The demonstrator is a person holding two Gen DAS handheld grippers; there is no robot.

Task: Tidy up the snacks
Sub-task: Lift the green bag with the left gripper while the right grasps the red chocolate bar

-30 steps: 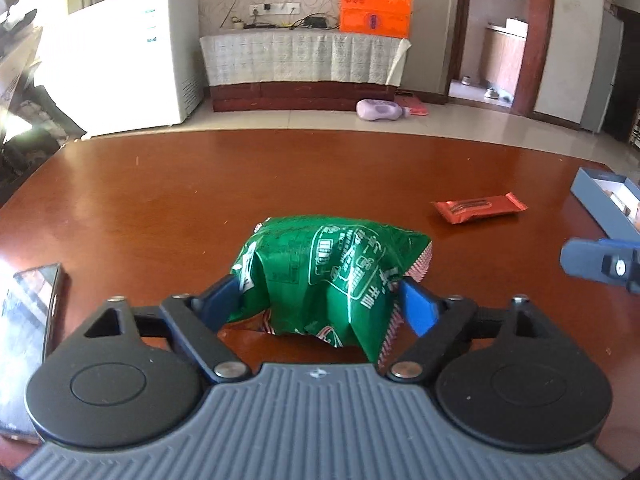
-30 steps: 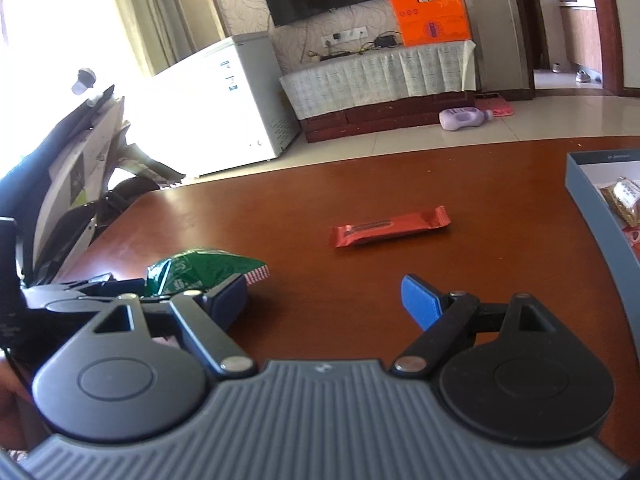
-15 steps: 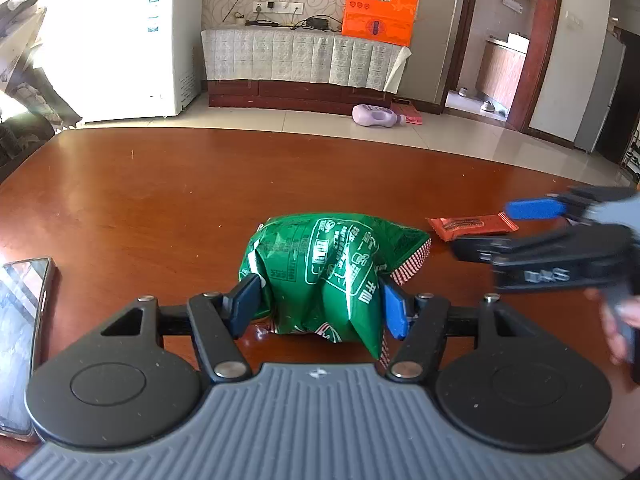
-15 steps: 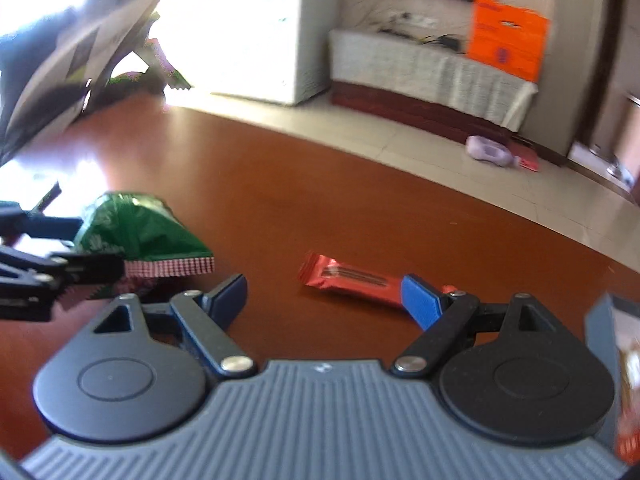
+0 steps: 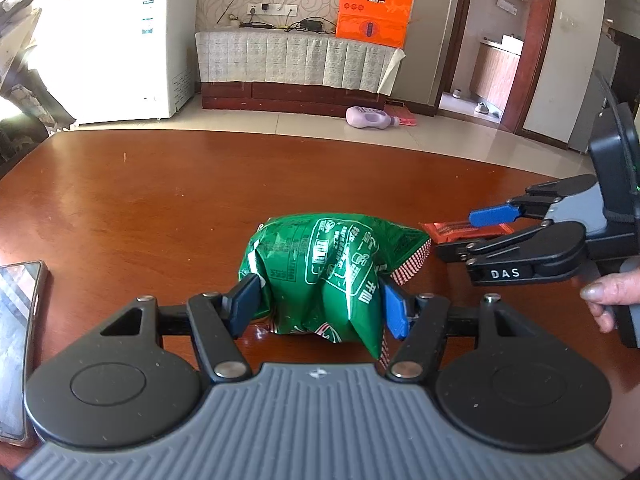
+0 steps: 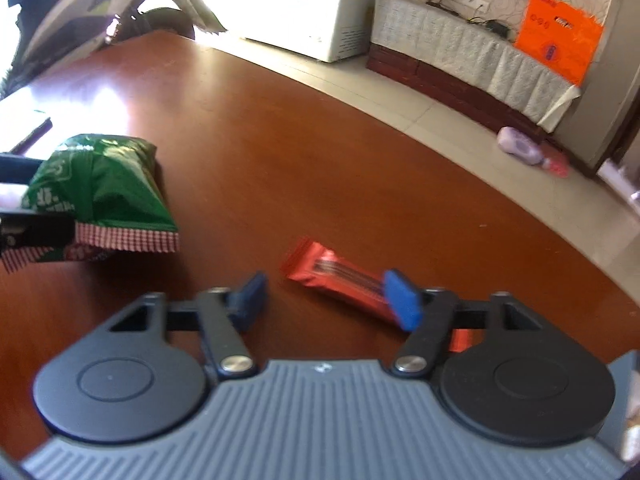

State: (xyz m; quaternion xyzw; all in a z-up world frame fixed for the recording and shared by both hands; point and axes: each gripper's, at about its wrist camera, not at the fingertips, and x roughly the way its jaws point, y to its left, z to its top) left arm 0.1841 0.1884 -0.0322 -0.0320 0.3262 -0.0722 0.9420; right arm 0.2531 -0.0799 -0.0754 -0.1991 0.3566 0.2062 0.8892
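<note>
Presently, the green snack bag (image 5: 328,268) is sitting pinched between the blue pads of the left tongs (image 5: 320,308), creased at the waist, its lower edge at the counter (image 5: 160,200). The red snack bar (image 6: 340,276) is lying flat just beside it, apart from the bag. The right tongs (image 6: 328,300) are hanging spread wide over the bar, evidently lining up for a grasp. A phone (image 5: 16,340) is lying at the counter's left edge.
</note>
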